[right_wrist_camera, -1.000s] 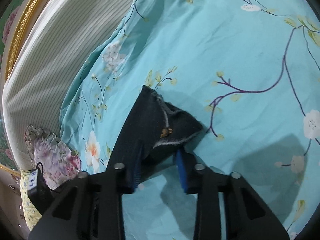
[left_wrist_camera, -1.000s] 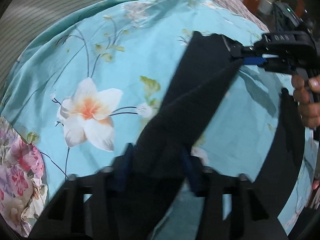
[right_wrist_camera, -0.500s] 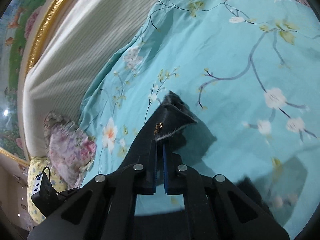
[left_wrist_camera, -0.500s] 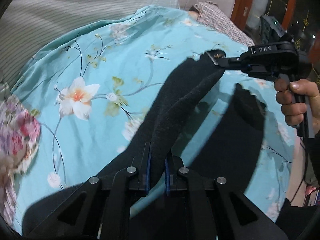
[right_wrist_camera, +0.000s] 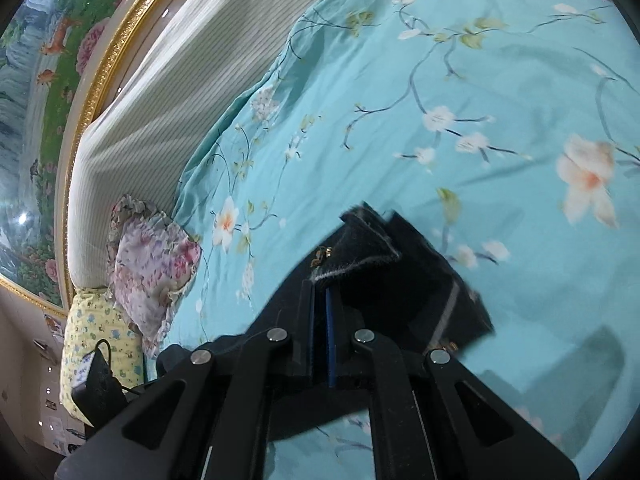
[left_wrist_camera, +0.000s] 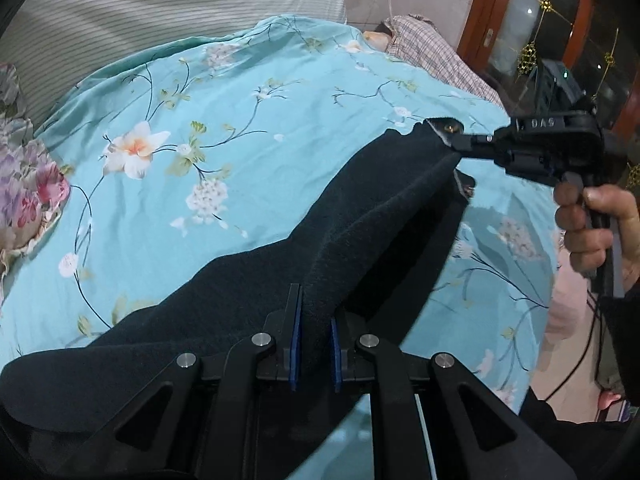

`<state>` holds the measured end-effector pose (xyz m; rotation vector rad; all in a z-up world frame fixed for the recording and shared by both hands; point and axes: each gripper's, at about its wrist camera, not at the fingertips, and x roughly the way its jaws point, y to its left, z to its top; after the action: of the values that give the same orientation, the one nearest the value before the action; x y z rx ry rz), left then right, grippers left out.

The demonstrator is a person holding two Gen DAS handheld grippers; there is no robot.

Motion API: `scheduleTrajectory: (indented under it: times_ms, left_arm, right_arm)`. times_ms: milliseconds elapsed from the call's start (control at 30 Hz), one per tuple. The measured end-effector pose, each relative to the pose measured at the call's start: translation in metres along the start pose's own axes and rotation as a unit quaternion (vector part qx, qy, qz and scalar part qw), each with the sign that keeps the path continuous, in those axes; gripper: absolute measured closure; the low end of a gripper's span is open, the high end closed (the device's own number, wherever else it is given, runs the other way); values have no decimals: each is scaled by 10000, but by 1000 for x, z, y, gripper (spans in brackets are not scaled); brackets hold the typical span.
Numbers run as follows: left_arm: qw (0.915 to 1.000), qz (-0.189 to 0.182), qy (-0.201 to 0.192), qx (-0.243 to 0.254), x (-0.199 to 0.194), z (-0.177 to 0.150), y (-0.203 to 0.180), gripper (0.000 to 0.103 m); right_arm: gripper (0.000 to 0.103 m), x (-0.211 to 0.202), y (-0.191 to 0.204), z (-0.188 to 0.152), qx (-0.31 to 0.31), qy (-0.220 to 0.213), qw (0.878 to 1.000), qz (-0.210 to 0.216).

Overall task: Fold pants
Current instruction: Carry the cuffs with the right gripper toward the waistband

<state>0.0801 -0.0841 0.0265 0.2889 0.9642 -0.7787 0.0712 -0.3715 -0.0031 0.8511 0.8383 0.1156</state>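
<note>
Dark pants (left_wrist_camera: 360,216) hang stretched above a turquoise floral bedspread (left_wrist_camera: 240,128). My left gripper (left_wrist_camera: 314,308) is shut on a thick fold of the pants near the camera. My right gripper (left_wrist_camera: 456,146) is shut on the waistband corner with a brass button, at the far right of the left wrist view. In the right wrist view, the right gripper (right_wrist_camera: 320,292) pinches the waistband (right_wrist_camera: 360,248), and the rest of the pants drops below and behind its fingers. The cloth between the two grippers is lifted off the bed.
A striped cushion (left_wrist_camera: 140,12) and gold-framed headboard (right_wrist_camera: 100,72) stand at the bed's head. A floral pillow (right_wrist_camera: 152,264) and a yellow pillow (right_wrist_camera: 96,344) lie at the left. A plaid cloth (left_wrist_camera: 432,56) lies at the far corner. A wooden cabinet (left_wrist_camera: 560,40) stands behind it.
Both grippers closed on the pants and then rose away from the bedspread, lifting the cloth. More of the bed and room now shows in both views.
</note>
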Motion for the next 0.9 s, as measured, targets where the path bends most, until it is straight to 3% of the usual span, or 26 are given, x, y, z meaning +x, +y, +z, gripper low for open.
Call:
scheduleTrajectory:
  times_ms: [400,500,567,633,733,800,900]
  left_arm:
    - [9988,37,480,124,33,-26,-24,82]
    - [9990,22,439,16,29,-30,-24,73]
    - [9993,41,354,-106,22,-35,-22,55]
    - [9994,61,227,-265,13,-40,-18,48]
    - [9980,169,81,-597,-1,-49,-9,45]
    - [9960,220,-11,-869,-12,-56,-1,43]
    - [9913,303,-150,-1271,-28,-69,14,41]
  right_arm:
    - [98,9,-47,-23,319,34,9981,-527]
    - [95,11,-52,-26,413,82,9977,-528]
    - [93,4,-48,-27,296,9,9980,-555]
    - [91,-4,-43,-29,155,-81,9977,-654]
    - [74,-25,-32,-33,-103,-436,9956,-820]
    - [56,-39,-24,-36,-224,-713,9941,-789]
    - [55,-48,-4,-42,-521,-835,9933,-599]
